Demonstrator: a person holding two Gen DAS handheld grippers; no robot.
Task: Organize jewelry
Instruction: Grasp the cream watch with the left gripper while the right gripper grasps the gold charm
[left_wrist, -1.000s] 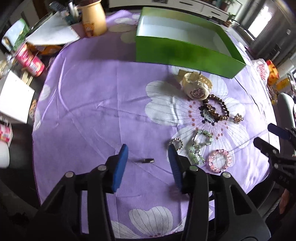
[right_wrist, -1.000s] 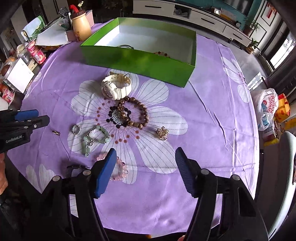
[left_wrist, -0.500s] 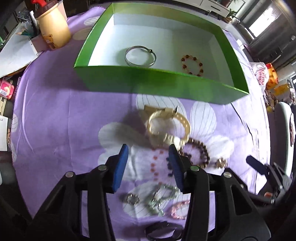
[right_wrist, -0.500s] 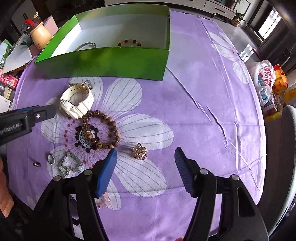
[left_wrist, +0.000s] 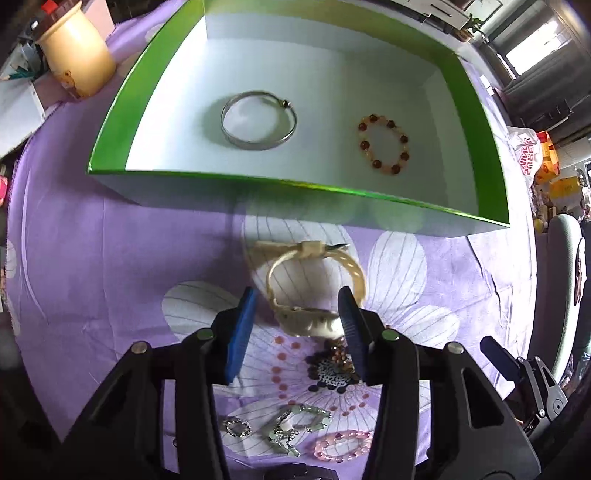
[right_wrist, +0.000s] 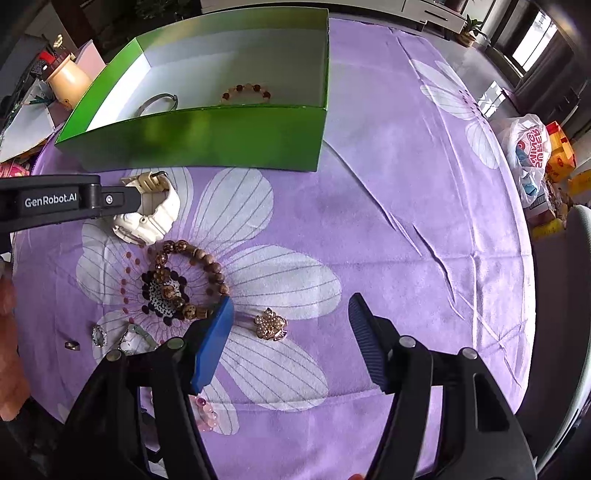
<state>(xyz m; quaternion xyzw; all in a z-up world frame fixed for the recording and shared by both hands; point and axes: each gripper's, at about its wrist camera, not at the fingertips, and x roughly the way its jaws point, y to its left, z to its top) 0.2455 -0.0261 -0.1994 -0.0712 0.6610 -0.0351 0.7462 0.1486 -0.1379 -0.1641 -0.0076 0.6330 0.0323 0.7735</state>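
**Two tools over the jewelry, the green box waiting behind**

We use the green box (right_wrist: 207, 136) as our landmark. Just in front of its near wall, toward the left, our left tool (left_wrist: 297, 328) hangs spread around the cream watch (left_wrist: 314, 291), its pads apart from the case, so nothing is pinched yet; we judge the watch is the next piece to lift. Further forward lies the wooden bead bracelet (right_wrist: 192, 280). To its right, well in front of the box, our right tool (right_wrist: 291, 339) stands spread above the gold brooch (right_wrist: 270, 325), empty. Inside the box a silver bangle (left_wrist: 258, 120) and an amber bracelet (left_wrist: 384, 144) already rest.
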